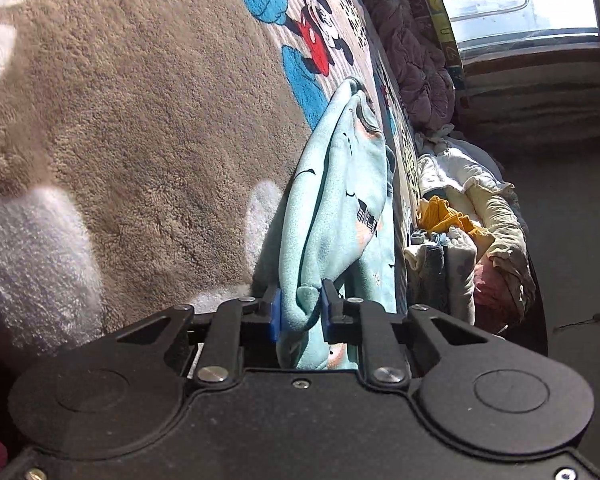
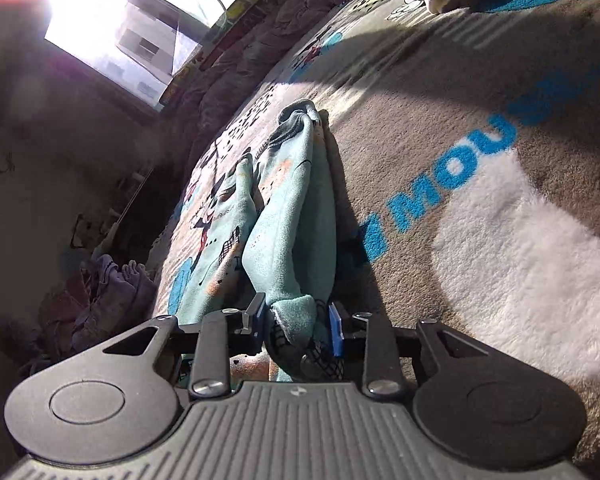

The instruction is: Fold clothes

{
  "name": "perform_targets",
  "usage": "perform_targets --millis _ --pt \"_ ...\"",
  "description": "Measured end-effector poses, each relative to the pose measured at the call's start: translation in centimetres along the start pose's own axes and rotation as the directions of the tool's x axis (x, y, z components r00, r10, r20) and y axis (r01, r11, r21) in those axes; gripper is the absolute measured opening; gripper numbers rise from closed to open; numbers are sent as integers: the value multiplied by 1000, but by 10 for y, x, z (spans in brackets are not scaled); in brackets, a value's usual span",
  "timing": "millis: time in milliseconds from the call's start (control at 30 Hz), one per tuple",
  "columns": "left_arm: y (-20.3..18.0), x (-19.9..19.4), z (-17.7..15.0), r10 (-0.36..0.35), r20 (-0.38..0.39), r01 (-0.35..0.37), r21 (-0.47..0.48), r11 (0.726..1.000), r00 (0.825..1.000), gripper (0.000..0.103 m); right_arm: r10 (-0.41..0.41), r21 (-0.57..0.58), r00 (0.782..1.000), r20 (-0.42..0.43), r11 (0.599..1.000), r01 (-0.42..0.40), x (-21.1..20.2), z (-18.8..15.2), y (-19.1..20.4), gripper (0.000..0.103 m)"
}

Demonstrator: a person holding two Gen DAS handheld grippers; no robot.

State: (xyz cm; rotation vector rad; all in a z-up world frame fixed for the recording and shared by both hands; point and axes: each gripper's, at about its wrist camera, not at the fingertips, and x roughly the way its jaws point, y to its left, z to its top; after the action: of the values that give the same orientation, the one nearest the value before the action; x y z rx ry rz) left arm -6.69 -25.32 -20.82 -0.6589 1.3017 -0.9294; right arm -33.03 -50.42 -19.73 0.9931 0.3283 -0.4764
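Left wrist view: the left tool (image 1: 300, 312) is clenched on a bunched edge of the teal garment (image 1: 336, 200), which stretches ahead over the brown plush blanket (image 1: 140, 120).

Right wrist view: the right tool (image 2: 300, 320) grasps the same garment's (image 2: 288, 216) near end; cloth lies ahead.

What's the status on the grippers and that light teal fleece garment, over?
Left gripper shut on light teal fleece garment. Right gripper shut on its other end. Garment bunched lengthwise on grey plush blanket. Nothing in the way.
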Motion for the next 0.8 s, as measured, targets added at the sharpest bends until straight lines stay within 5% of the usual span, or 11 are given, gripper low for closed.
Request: perform_targets --millis 167,267,333,400,467,567,700,800 --pt "-25 -13 0 52 23 -56 214 975 998 37 -38 -187 999 -18 982 34 -20 -14 3 42" --pt "-54 -28 0 49 59 -70 420 905 997 54 -29 -278 999 36 960 38 -47 -15 5 52" --pt "-83 -36 -9 61 82 -100 652 752 995 60 -29 -387 997 71 920 54 -63 -13 9 53" --pt "-101 -40 -23 75 111 -134 817 560 991 67 -51 -542 995 84 836 88 -71 -15 17 55" --pt "-109 -39 -46 85 162 -179 948 265 983 71 -85 -695 993 83 709 118 -74 -24 27 57" --pt "-95 -27 -74 138 201 -187 976 -107 970 72 -146 -863 986 84 483 145 -67 -48 38 60" --pt "-56 -2 -99 177 288 -185 876 -445 941 72 -231 -967 963 138 177 181 -50 -86 39 66" --pt "-26 17 -114 179 350 -157 744 -649 920 72 -201 -976 960 196 56 211 -48 -102 37 68"
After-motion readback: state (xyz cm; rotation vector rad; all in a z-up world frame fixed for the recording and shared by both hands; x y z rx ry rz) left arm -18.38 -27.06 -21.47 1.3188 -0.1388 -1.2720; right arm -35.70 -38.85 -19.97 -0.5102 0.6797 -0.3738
